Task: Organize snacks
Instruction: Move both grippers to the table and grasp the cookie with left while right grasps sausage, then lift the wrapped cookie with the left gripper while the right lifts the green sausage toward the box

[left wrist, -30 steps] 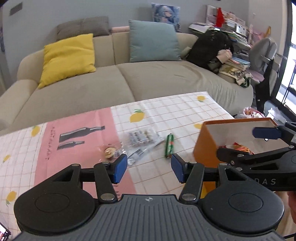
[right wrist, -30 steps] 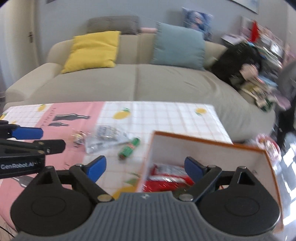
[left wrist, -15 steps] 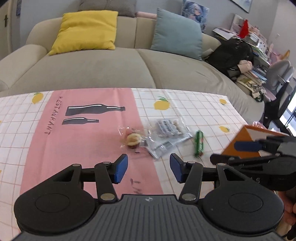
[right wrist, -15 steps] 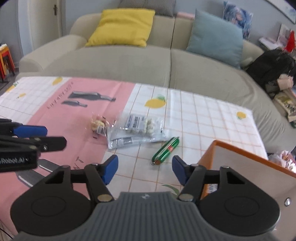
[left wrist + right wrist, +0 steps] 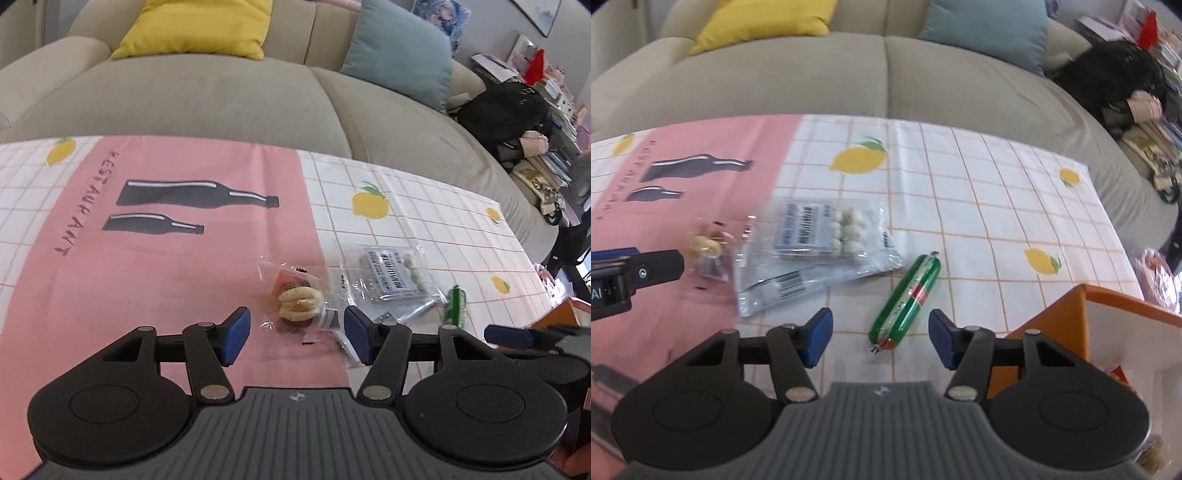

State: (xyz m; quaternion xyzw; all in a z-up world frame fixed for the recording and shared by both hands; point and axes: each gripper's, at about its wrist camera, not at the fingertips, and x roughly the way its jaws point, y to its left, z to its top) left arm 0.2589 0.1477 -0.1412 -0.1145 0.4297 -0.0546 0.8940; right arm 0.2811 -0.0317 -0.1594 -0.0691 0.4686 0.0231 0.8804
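Observation:
On the tablecloth lie three snacks. A small clear cookie packet (image 5: 299,304) sits just ahead of my left gripper (image 5: 297,339), between its blue pads and untouched; the jaws are opening. A green sausage stick (image 5: 908,299) lies with its near end between the pads of my right gripper (image 5: 880,343), which are closing without touching it. A clear bag of white candies (image 5: 820,240) rests between the two snacks, also visible in the left wrist view (image 5: 391,273). The orange box (image 5: 1108,332) stands at the right, red packets inside.
The pink and white lemon tablecloth (image 5: 147,277) covers the table. Behind the table is a beige sofa (image 5: 221,96) with a yellow cushion (image 5: 199,26) and a blue cushion (image 5: 399,55). A black backpack (image 5: 506,114) and clutter lie far right.
Both grippers came away from the orange box, moving left and down toward the snacks. The right jaws narrowed around the sausage; the left jaws widened around the cookie packet.

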